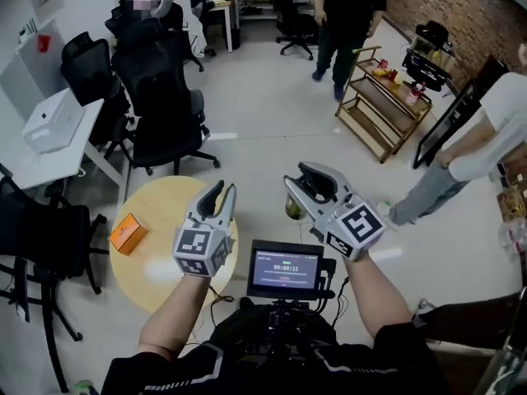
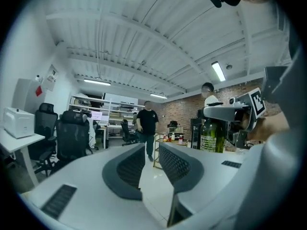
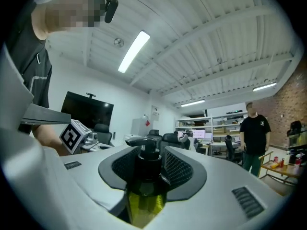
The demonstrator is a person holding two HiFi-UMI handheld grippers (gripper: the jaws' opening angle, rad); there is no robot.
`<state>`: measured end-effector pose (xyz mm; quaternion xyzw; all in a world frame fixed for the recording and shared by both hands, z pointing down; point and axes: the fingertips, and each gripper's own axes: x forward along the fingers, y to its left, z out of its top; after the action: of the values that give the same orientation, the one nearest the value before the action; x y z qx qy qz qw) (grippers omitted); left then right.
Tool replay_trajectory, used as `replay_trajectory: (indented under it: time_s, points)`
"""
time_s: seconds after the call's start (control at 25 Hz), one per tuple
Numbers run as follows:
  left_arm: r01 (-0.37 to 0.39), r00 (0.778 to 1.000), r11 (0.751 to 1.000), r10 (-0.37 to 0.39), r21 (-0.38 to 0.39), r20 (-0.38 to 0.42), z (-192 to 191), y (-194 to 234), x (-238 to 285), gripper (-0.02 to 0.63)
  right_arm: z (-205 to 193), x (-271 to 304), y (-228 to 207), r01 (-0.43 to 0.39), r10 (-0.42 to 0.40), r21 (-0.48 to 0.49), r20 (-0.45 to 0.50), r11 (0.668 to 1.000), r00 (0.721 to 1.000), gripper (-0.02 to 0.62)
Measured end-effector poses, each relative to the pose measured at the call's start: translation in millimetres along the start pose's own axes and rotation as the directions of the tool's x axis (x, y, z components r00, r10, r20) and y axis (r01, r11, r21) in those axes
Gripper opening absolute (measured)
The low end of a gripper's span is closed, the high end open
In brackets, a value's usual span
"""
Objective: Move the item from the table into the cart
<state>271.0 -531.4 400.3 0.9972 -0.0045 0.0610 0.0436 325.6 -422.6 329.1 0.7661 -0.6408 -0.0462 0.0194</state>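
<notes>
head view: right gripper [image 1: 298, 179] grips the green pump bottle [image 1: 293, 208] by its neck, off the round table [image 1: 156, 204]. the wooden cart [image 1: 383, 109] lies ahead and to the right, well apart, and is judged nearer the right hand.
left gripper view: left gripper [image 2: 151, 150] narrowly parted, nothing between its jaws.
right gripper view: jaws closed on the collar under the pump, the bottle's long axis upright.

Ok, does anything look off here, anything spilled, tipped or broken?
Nothing stands out. The pump bottle hangs upright, clamped at its neck in the right gripper, with no spill showing. The left gripper is open and empty. An orange box lies flat on the round table.
</notes>
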Motion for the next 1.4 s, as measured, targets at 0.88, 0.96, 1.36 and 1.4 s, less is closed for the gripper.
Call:
replay_trajectory:
  time_s: [0.88, 0.96, 1.36, 1.4]
  points:
    - [0.732, 0.675, 0.661, -0.736, 0.165, -0.051, 14, -531, 204, 0.074, 37, -485, -191, 0.646, -0.650, -0.096, -0.023, 0.757, 0.759, 0.135]
    - [0.794, 0.599, 0.582, -0.798, 0.176, -0.060, 5, -553, 206, 0.074, 33, -502, -187, 0.708, -0.713, -0.104, -0.014, 0.698, 0.701, 0.135]
    - [0.961, 0.240, 0.224, -0.967, 0.163, -0.084, -17, -870, 141, 0.071, 67, -799, -145, 0.928, -0.932, -0.105, 0.008, 0.359, 0.361, 0.132]
    - [0.968, 0.208, 0.195, -0.975, 0.156, -0.073, -18, -890, 132, 0.067, 68, -816, -137, 0.939, -0.945, -0.111, 0.000, 0.326, 0.328, 0.133]
